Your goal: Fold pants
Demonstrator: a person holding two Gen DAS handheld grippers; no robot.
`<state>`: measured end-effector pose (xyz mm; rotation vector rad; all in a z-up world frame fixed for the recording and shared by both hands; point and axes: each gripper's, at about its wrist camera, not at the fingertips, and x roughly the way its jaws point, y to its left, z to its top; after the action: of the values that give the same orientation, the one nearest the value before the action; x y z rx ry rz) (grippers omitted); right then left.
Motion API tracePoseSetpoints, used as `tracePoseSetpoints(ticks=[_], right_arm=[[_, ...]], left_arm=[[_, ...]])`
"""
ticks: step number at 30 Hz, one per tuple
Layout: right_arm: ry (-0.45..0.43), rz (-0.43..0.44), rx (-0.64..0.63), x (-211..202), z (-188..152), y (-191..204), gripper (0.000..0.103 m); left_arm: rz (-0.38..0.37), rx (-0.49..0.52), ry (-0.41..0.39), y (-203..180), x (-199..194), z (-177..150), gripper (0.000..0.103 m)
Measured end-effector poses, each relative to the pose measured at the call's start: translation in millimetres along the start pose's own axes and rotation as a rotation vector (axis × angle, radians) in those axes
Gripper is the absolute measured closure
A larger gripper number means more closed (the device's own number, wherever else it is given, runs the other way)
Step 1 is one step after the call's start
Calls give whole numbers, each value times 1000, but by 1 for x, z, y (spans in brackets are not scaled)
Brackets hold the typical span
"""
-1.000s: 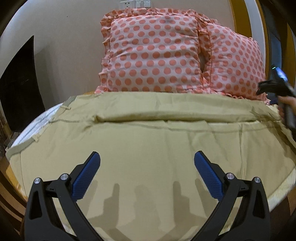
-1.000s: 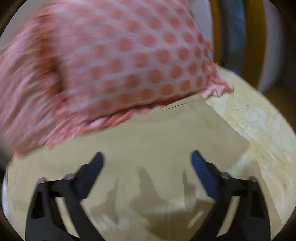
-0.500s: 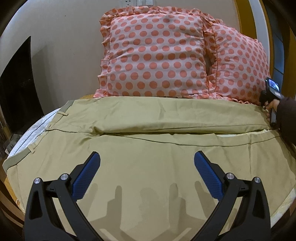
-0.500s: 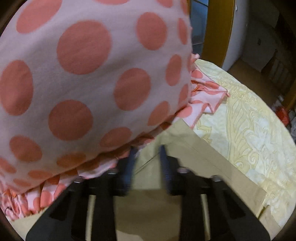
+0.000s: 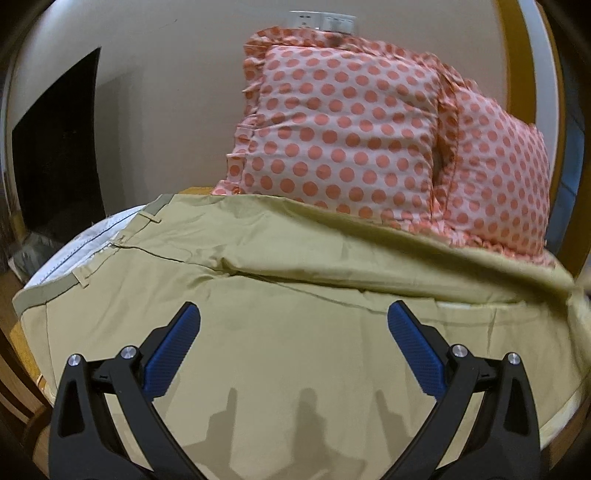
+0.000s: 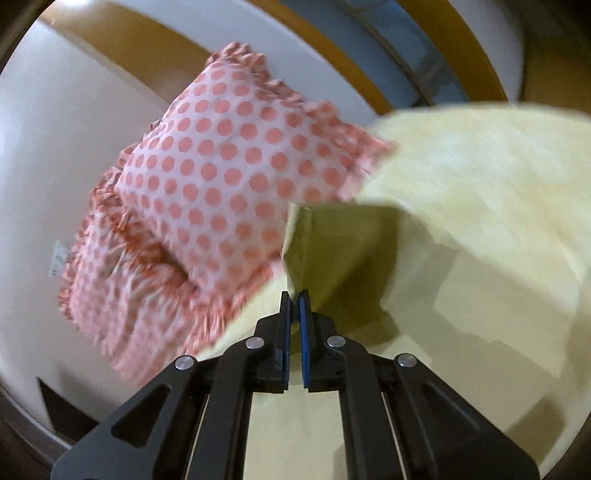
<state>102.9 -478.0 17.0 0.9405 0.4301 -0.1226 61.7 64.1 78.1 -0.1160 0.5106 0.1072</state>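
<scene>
Pants (image 5: 280,332) in khaki cloth are lying spread across the bed, the waistband (image 5: 55,291) with its belt loops sitting at the left end in the left wrist view and the legs running off to the right. The far leg is rising at its right end into a lifted fold (image 5: 480,266) in front of the polka-dot pillows (image 5: 351,129), which are leaning against the wall at the head of the bed. The left gripper (image 5: 293,343) is hovering over the near leg with its jaws standing wide apart, the blue pads (image 5: 173,350) holding nothing and casting shadows on the cloth below.

In the right wrist view the right gripper (image 6: 293,306) is holding its jaws pressed together on a hem corner of the pants (image 6: 332,251), the pinched cloth standing up from the tips and hanging above the pale yellow bedspread (image 6: 480,221). One pink pillow (image 6: 221,184) is showing just beside the raised cloth on the left, blurred. A wall socket plate (image 5: 321,20) is sitting on the wall above the pillows.
</scene>
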Motion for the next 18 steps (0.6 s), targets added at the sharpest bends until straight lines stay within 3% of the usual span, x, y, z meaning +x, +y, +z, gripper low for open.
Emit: tracePoseSetpoints(ticks=[4, 5, 6, 8, 10, 13, 14, 15, 18], right_arm=[[91, -10, 95, -14, -24, -23, 97], [109, -7, 123, -11, -24, -27, 89], [119, -5, 142, -16, -28, -29, 73], [119, -3, 139, -17, -32, -27, 63], [113, -24, 121, -12, -32, -23, 59], [90, -65, 88, -1, -29, -20, 64], [94, -63, 75, 7, -27, -21, 79], [96, -59, 69, 10, -24, -23, 102], [19, 28, 76, -8, -18, -24, 101]], left_arm=[[-4, -48, -8, 7, 5, 14, 2], [0, -48, -7, 7, 6, 17, 2], [4, -43, 2, 8, 9, 21, 2], [11, -39, 14, 12, 14, 27, 2], [14, -45, 32, 16, 21, 33, 2], [8, -59, 60, 25, 38, 47, 2], [-1, -65, 62, 28, 44, 52, 2], [-16, -75, 64, 32, 51, 57, 2], [-33, -150, 116, 50, 87, 78, 2]])
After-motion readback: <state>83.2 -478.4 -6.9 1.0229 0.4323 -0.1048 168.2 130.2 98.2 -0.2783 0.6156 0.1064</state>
